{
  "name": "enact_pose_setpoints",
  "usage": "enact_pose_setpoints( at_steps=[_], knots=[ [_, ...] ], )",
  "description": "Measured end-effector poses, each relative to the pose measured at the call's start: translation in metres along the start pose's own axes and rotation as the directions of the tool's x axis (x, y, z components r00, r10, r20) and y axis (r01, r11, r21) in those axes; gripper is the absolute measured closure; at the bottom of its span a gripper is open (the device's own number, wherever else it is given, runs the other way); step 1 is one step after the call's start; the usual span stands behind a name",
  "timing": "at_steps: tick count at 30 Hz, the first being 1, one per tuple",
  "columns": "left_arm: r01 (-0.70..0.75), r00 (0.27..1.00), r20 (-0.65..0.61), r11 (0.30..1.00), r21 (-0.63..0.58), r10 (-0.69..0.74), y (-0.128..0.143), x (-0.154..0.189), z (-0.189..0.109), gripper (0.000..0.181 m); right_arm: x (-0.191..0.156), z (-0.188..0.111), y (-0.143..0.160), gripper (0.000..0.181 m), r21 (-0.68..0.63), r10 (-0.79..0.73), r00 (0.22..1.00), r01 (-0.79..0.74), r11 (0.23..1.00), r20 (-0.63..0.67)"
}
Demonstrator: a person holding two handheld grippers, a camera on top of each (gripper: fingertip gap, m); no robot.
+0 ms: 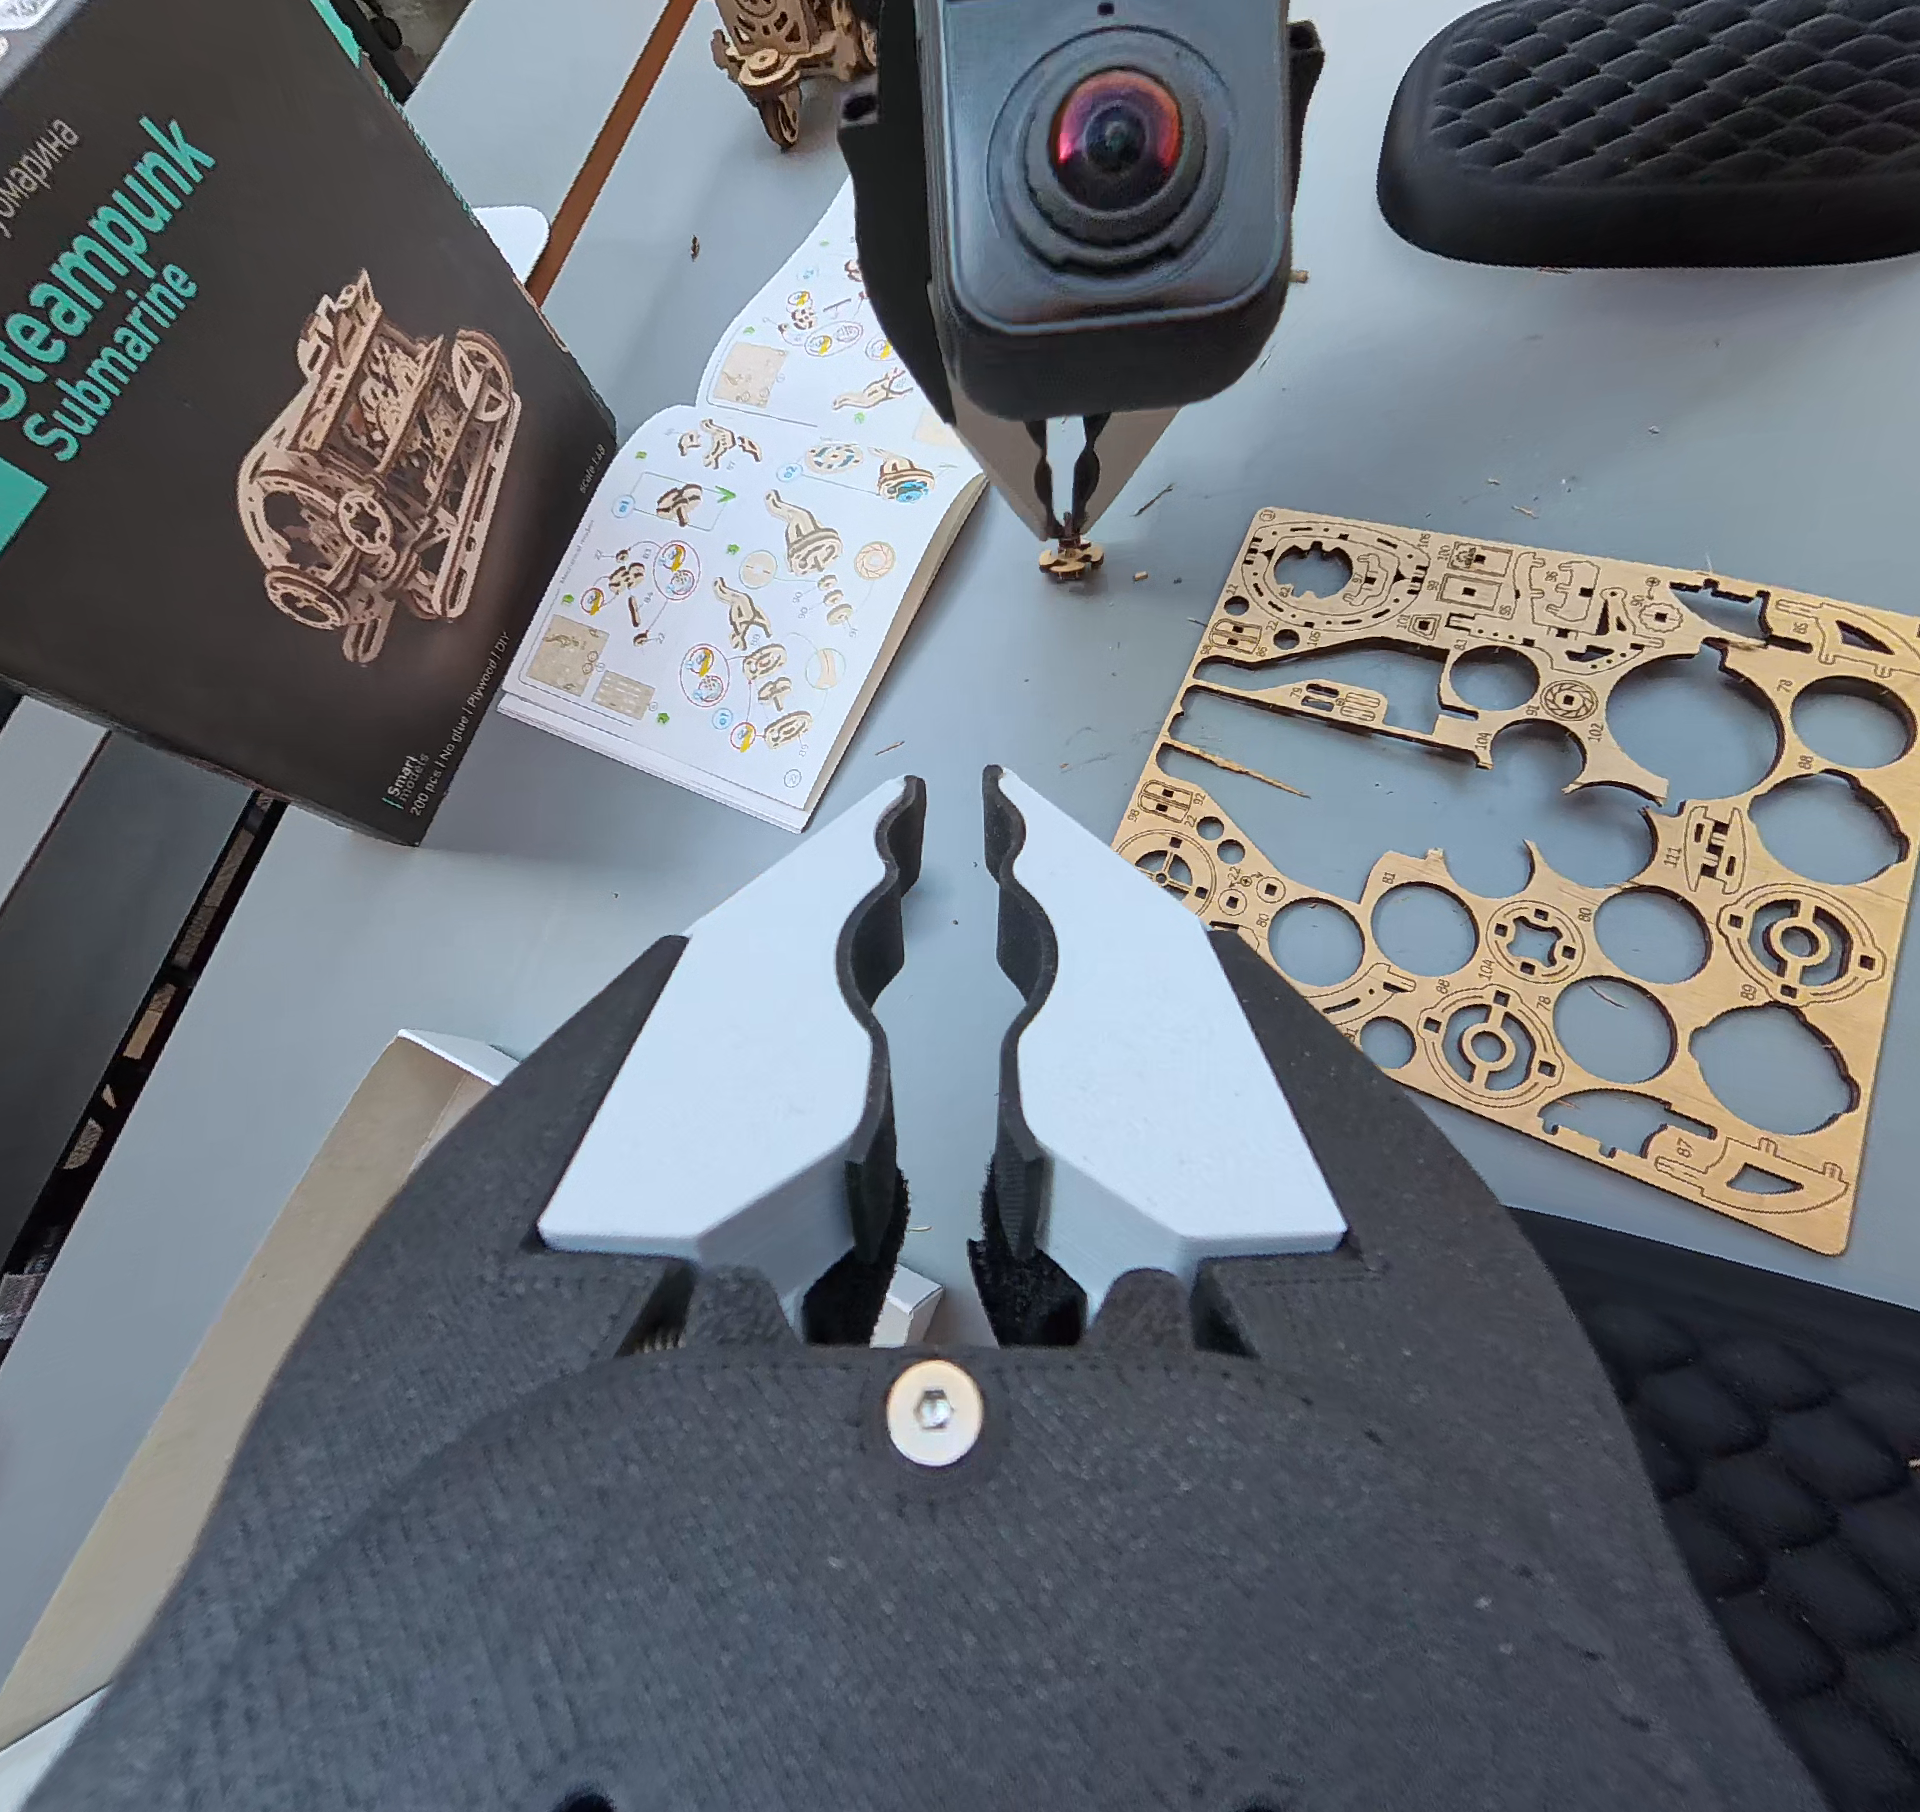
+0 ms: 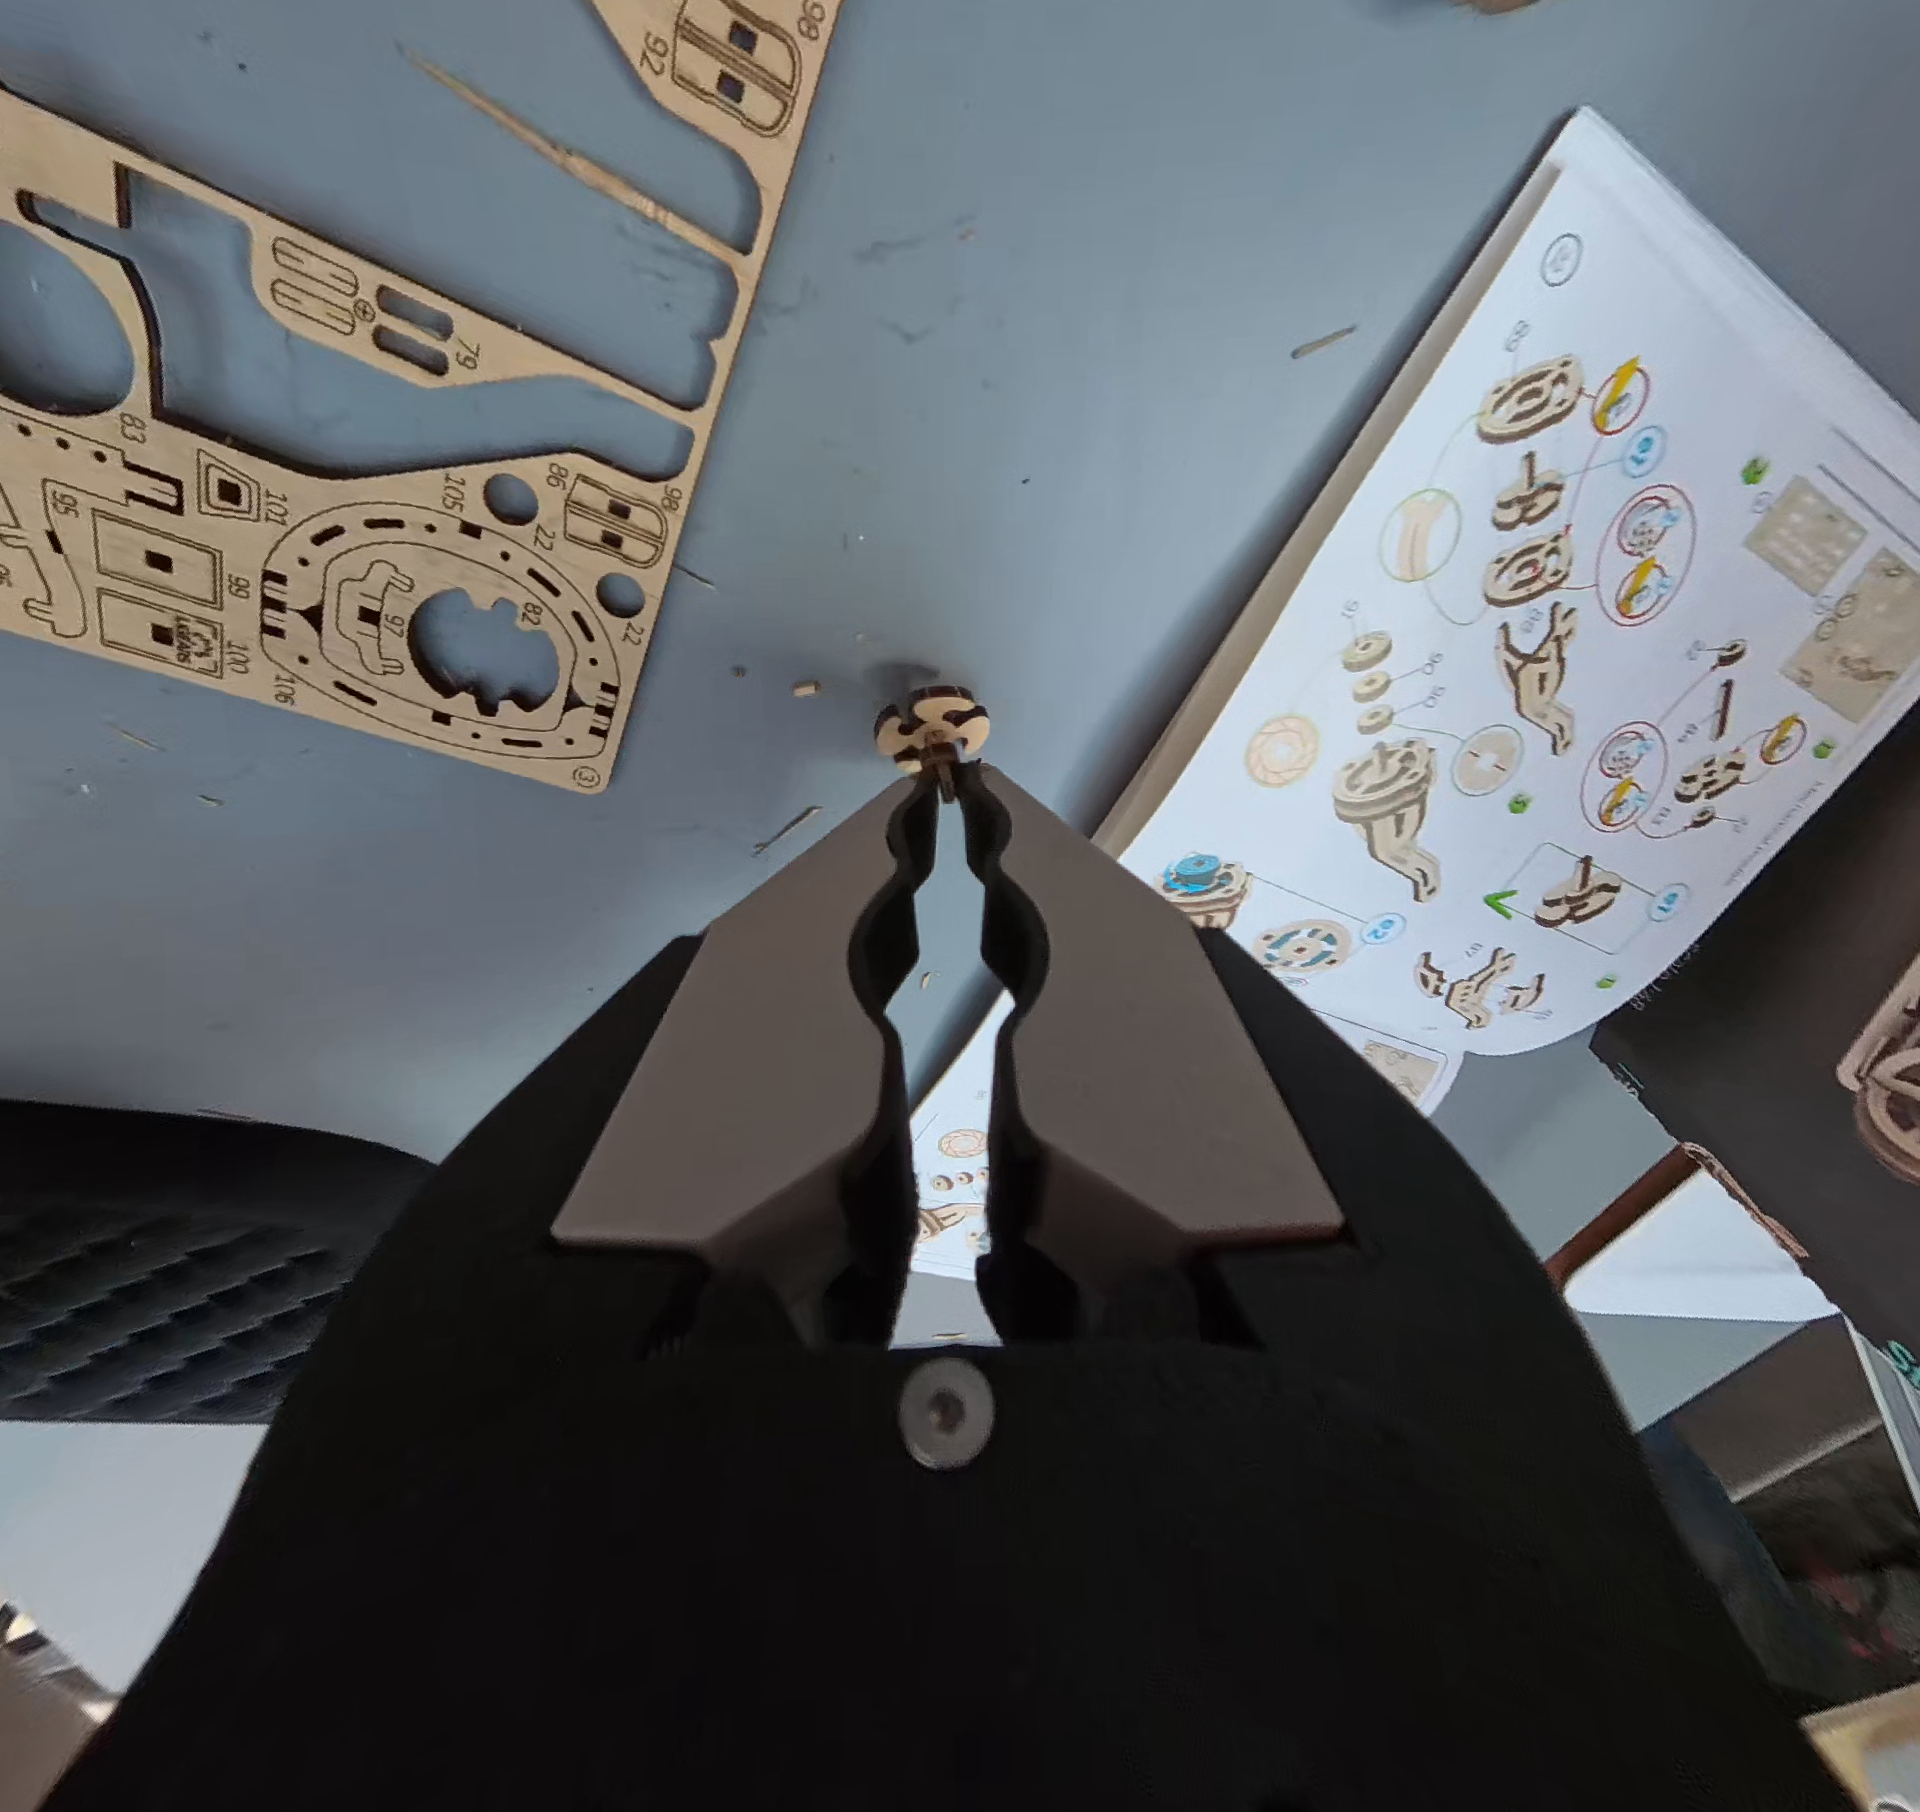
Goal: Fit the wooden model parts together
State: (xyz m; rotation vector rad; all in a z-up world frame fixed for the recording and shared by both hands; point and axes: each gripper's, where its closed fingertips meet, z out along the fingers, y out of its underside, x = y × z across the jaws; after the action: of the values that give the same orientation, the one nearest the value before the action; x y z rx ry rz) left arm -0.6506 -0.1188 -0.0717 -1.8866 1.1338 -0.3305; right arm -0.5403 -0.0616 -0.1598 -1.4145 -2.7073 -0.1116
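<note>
Two grippers are mine: my right gripper (image 2: 948, 783) pinches the thin peg of one small wooden wheel piece (image 2: 932, 721), which sits at its fingertips against the grey table (image 2: 987, 308). My left gripper (image 1: 954, 796) hangs empty, jaws slightly parted. One plywood parts sheet (image 1: 1538, 858) lies right of those jaws, one booklet (image 1: 748, 609) and one box (image 1: 260, 391) left.

Small round wooden part (image 2: 932, 720) on a peg, resting on grey table (image 2: 987, 308).

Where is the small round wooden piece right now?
The small round wooden piece sits on the grey table at the right tongs' tips, between plywood sheet and booklet.
</note>
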Motion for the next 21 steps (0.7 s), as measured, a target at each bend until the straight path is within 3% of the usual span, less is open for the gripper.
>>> enact_pose_setpoints(
  at_steps=[4,7,10,14,18,21],
  knots=[
    [-0.005,1.0,0.004,1.0,-0.003,0.005,0.0,0.0,-0.001,0.172,0.002,-0.025,-0.014,0.178,0.219,0.053,0.999,-0.054,0.974,0.011],
    [-0.004,1.0,0.006,1.0,0.005,0.004,-0.002,-0.001,-0.003,0.172,-0.004,-0.054,-0.024,0.179,0.445,0.063,0.997,-0.071,0.892,0.032],
    [0.011,1.0,-0.018,0.999,0.032,-0.01,-0.006,0.002,-0.004,0.172,-0.013,-0.088,-0.037,0.179,0.656,0.047,0.997,-0.071,0.751,0.054],
    [0.026,0.996,-0.082,0.996,0.08,-0.019,-0.016,0.014,-0.005,0.172,-0.032,-0.144,-0.055,0.179,0.876,-0.049,0.996,-0.04,0.481,0.072],
    [0.036,0.99,-0.14,0.989,0.141,-0.016,-0.032,0.029,-0.007,0.172,-0.042,-0.194,-0.055,0.179,0.976,-0.128,0.989,-0.051,0.211,0.08],
    [0.041,0.987,-0.159,0.977,0.21,-0.007,-0.049,0.039,-0.011,0.173,-0.045,-0.214,-0.051,0.179,0.991,-0.162,0.982,-0.078,0.105,0.094]
  ],
)
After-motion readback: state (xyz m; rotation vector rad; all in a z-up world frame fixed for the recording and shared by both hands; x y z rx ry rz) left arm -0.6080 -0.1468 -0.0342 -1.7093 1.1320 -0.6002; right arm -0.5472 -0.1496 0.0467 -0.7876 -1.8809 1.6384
